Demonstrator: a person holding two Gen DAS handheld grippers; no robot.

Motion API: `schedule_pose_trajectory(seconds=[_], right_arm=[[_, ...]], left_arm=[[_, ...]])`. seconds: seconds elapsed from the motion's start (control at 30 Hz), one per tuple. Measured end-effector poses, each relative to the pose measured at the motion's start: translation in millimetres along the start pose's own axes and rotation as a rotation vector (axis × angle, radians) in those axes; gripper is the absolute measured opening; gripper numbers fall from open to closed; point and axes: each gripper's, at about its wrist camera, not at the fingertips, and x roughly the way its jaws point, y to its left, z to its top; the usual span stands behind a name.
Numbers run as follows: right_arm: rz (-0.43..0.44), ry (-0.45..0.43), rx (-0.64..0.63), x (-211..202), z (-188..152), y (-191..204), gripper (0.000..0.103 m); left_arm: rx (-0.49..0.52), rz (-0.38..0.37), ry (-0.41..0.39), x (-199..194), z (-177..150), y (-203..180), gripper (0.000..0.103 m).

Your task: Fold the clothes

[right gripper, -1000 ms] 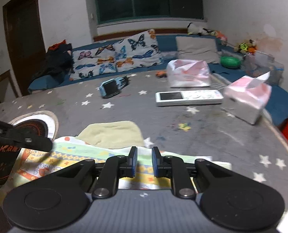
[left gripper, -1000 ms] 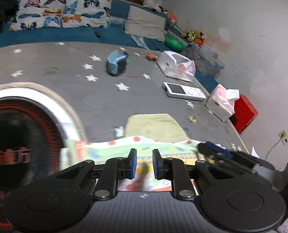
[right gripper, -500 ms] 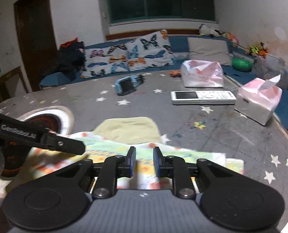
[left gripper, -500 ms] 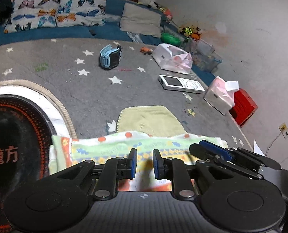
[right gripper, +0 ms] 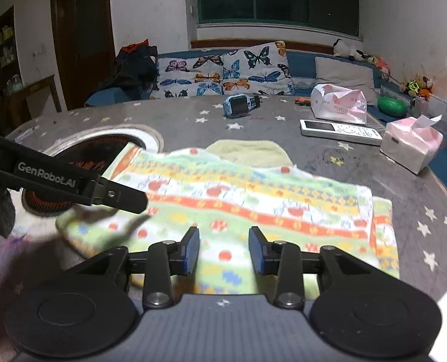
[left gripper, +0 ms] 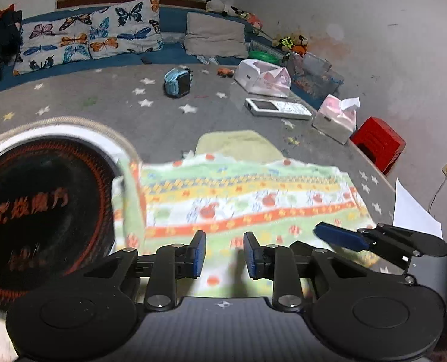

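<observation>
A colourful patterned cloth [left gripper: 241, 199] [right gripper: 253, 199] with green, yellow and orange stripes lies spread flat on the grey star-patterned table [left gripper: 151, 126]. A pale yellow-green cloth [left gripper: 238, 147] [right gripper: 250, 152] lies folded just behind it. My left gripper [left gripper: 225, 255] hangs over the cloth's near edge, its jaws opening, with cloth below the gap and the pads off it. My right gripper [right gripper: 223, 252] is likewise over the near edge, jaws opening, nothing pressed between them. The right gripper's fingers [left gripper: 341, 235] show at the lower right of the left wrist view, the left gripper's arm [right gripper: 57, 178] at the left of the right wrist view.
A round black-and-orange hotplate [left gripper: 33, 205] is set in the table at left. Farther back lie a blue toy [left gripper: 177, 82], a white remote [left gripper: 276, 109], a tissue box [left gripper: 336, 119] and a pink-white bag [left gripper: 264, 78]. A red stool [left gripper: 378, 144] and a cushioned bench stand beyond.
Both grippers held the cloth's edge nearly shut and carried it toward the near side; now the cloth lies spread wider and flat, and both pairs of jaws have parted and let it go.
</observation>
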Motion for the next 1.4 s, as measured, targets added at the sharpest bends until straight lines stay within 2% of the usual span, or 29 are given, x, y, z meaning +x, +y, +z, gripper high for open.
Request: schedule_pose_trajectory(seconds=[0.23, 0.47, 0.57, 0.67, 0.77, 0.83, 0.9, 0.97, 1.1, 1.3, 1.4], right_arm=[[-0.019, -0.014, 0.013, -21.3, -18.1, 9.0, 0.038], [-0.024, -0.034, 0.034, -29.6, -18.6, 15.6, 0.038], [-0.014, -0.025, 0.04, -26.9, -19.5, 19.1, 0.043], [-0.026, -0.009, 0.035, -23.1, -24.2, 23.6, 0.044], [-0.031, -0.014, 0.049, -28.5, -27.7, 27.0, 0.053], [-0.036, -0.009, 0.071, -31.2, -29.4, 27.6, 0.056], [-0.052, -0.004, 0.097, -34.0, -32.0, 28.0, 0.067], [-0.057, 0.0, 0.107, -35.7, -34.0, 28.5, 0.07], [-0.081, 0.007, 0.114, -40.0, -38.8, 31.1, 0.083], [-0.109, 0.01, 0.153, -47.1, -42.7, 34.3, 0.094], [-0.117, 0.011, 0.176, -49.5, -44.4, 35.4, 0.096]], left_arm=[[-0.034, 0.009, -0.008, -17.7, -25.0, 13.7, 0.039], [-0.077, 0.005, -0.032, -29.8, -35.6, 21.4, 0.04], [-0.081, 0.009, -0.033, -33.9, -40.2, 21.3, 0.04], [-0.077, 0.016, -0.04, -41.4, -45.7, 19.7, 0.046], [-0.062, 0.031, -0.051, -48.8, -51.9, 16.9, 0.05], [-0.051, 0.043, -0.056, -52.6, -55.9, 15.2, 0.055], [-0.047, 0.048, -0.059, -55.7, -59.9, 14.6, 0.059], [-0.046, 0.053, -0.058, -58.1, -64.1, 14.7, 0.066], [-0.043, 0.073, -0.055, -63.2, -72.7, 15.6, 0.074], [-0.012, 0.115, -0.067, -72.0, -80.8, 12.4, 0.092], [-0.006, 0.125, -0.081, -76.9, -83.3, 12.0, 0.098]])
